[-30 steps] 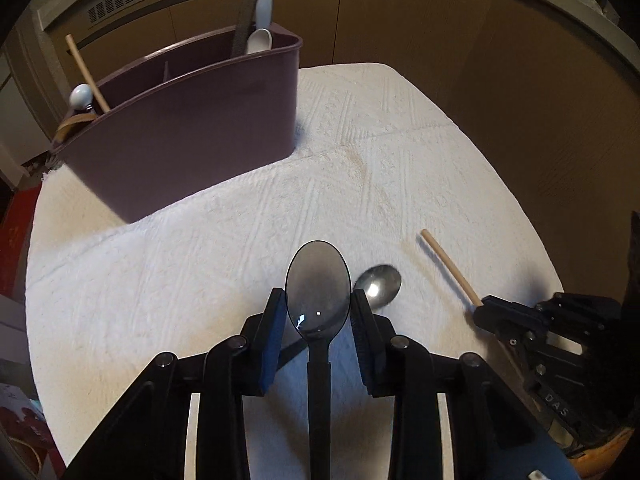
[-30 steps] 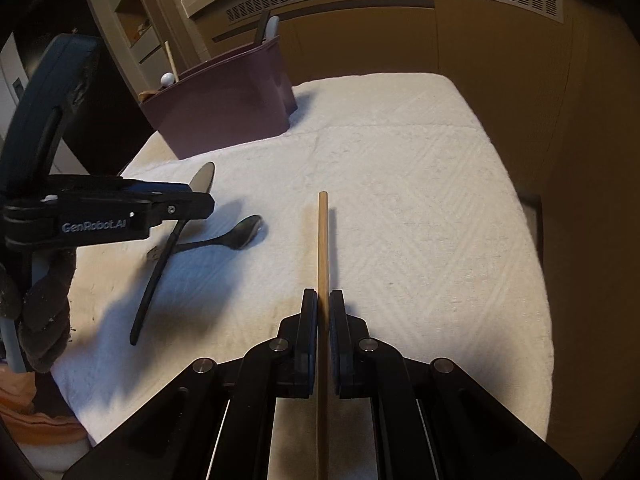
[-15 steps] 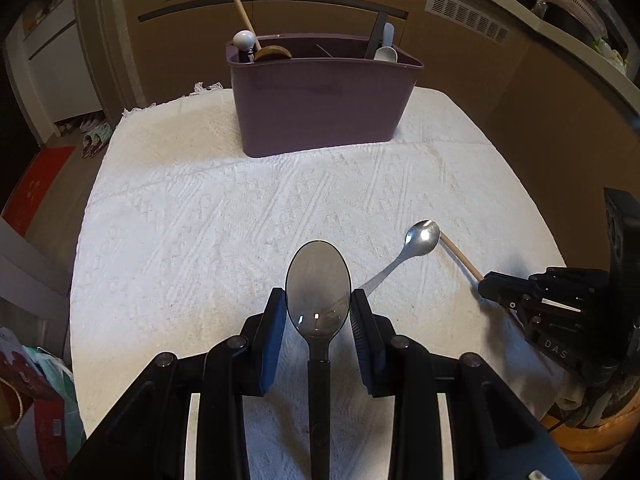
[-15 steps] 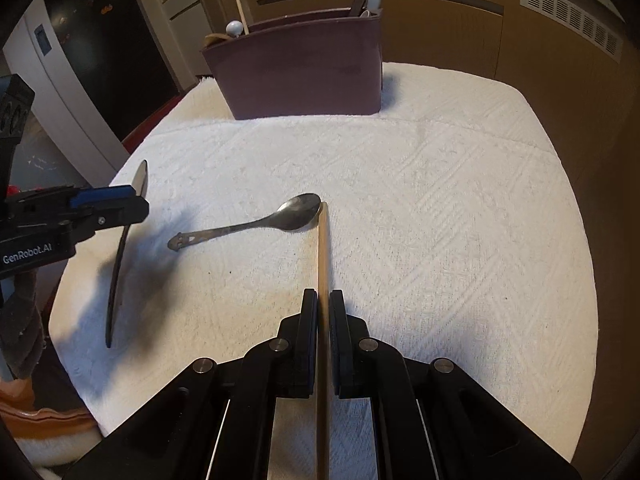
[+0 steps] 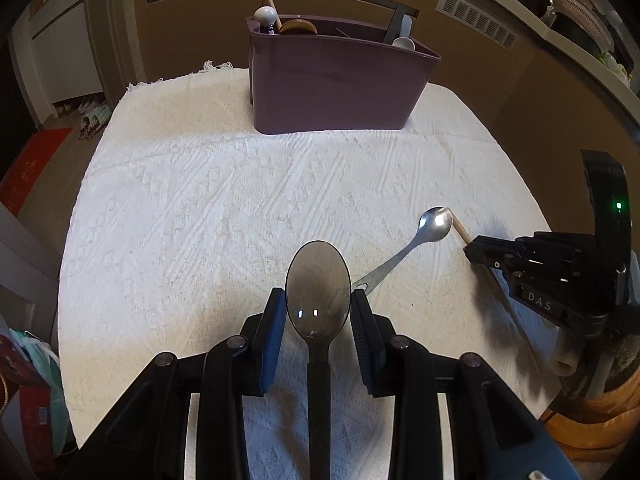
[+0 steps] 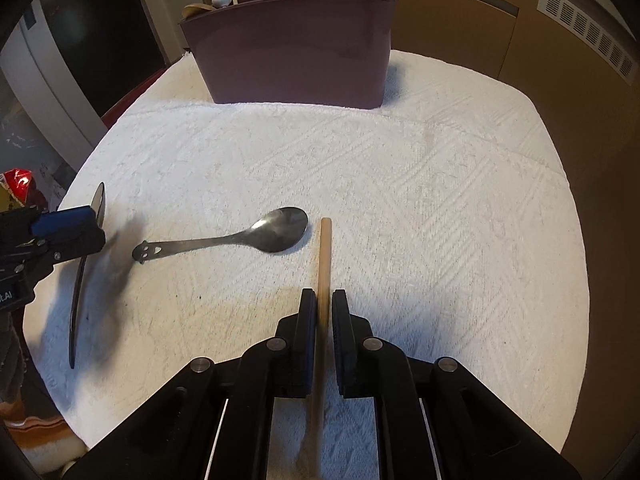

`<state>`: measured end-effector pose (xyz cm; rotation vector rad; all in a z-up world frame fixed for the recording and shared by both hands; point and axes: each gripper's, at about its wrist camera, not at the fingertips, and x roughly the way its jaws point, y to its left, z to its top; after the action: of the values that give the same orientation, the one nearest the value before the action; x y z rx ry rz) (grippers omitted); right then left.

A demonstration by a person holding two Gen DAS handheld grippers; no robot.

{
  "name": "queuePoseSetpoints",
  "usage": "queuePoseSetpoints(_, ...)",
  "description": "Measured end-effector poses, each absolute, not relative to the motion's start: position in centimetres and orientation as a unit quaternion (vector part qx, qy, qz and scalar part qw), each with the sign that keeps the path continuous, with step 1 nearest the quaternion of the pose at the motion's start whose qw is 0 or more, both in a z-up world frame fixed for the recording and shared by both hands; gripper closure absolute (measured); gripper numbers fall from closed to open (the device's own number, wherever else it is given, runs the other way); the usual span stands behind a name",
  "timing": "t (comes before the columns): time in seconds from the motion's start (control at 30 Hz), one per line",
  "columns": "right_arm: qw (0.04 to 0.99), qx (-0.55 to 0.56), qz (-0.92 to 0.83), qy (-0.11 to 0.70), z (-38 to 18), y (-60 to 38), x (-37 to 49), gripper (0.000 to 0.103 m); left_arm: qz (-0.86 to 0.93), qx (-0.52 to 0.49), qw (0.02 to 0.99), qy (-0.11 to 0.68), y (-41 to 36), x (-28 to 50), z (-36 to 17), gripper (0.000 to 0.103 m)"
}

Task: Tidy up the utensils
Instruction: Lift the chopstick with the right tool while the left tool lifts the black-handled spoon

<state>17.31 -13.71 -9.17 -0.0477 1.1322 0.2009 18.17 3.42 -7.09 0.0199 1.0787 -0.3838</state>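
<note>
White cloth (image 5: 200, 208) underlies the black spoon (image 5: 318, 300), handle cut off.

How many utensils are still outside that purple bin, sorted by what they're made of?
Black plastic: 1, the black spoon held in the left gripper.
Metal: 1, the steel spoon lying on the white cloth.
Wood: 1, the wooden stick held in the right gripper.
Total: 3 outside the purple bin.
</note>
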Motion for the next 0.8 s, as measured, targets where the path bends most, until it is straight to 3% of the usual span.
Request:
queuePoseSetpoints(0.23,0.836,-0.022,0.100,0.539,-8.9,-13.8,17.3,0.097,-0.166,0.027,0.853,0.494,3.1,17.2,-6.4,0.074)
queuePoseSetpoints(0.43,0.862,-0.014,0.100,0.497,-5.8,-14.2,14.3,0.097,-0.173,0.037,0.867,0.465,2.5,15.1,-3.5,0.074)
queuePoseSetpoints(0.8,0.957,-0.037,0.095,0.272,12.8,-14.4,12.0,0.097,-0.171,0.031,0.946,0.275,2.4,14.6,13.5,0.074)
